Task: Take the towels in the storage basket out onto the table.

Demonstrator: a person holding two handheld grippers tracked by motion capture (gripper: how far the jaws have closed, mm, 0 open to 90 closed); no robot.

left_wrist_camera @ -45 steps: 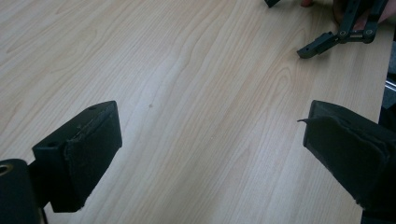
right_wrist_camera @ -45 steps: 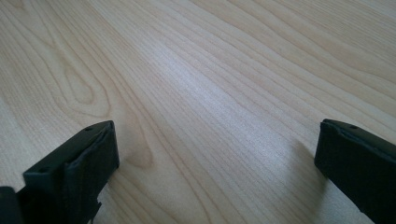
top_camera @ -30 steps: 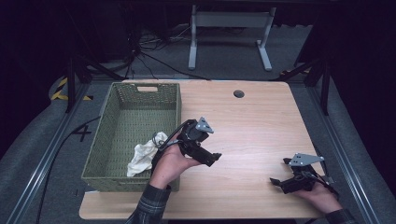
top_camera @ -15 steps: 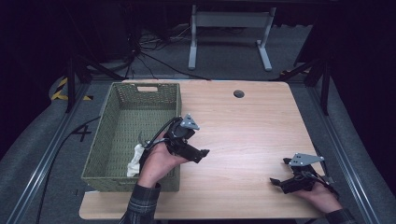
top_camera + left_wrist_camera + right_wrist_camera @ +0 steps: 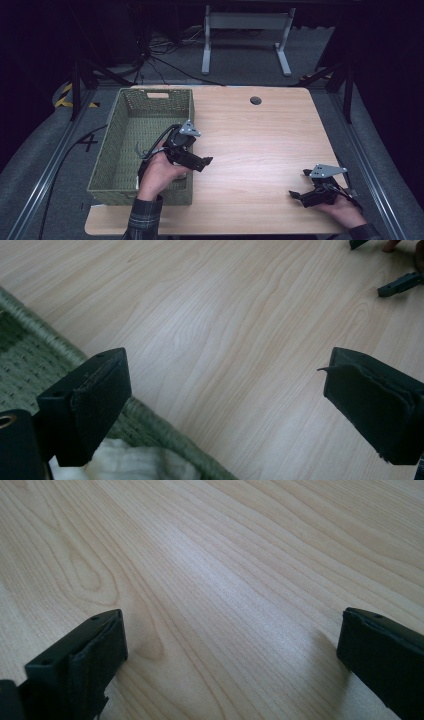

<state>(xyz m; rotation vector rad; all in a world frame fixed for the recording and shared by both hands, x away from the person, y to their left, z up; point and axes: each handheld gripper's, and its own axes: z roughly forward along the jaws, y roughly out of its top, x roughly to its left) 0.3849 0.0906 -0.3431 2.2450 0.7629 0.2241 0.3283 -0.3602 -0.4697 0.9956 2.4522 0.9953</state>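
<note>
Woven green basket (image 5: 125, 150), smooth wooden table (image 5: 260, 145)

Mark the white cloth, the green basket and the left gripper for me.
white cloth (image 5: 135, 465): left gripper view, on its crumpled top fold.
green basket (image 5: 150, 91): high view, on the far rim.
left gripper (image 5: 225, 405): left gripper view, midway between its open jaws.

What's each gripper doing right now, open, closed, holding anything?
Left gripper: open, holding nothing, over the basket edge with a white cloth below.
Right gripper: open, holding nothing, low over the table.
</note>
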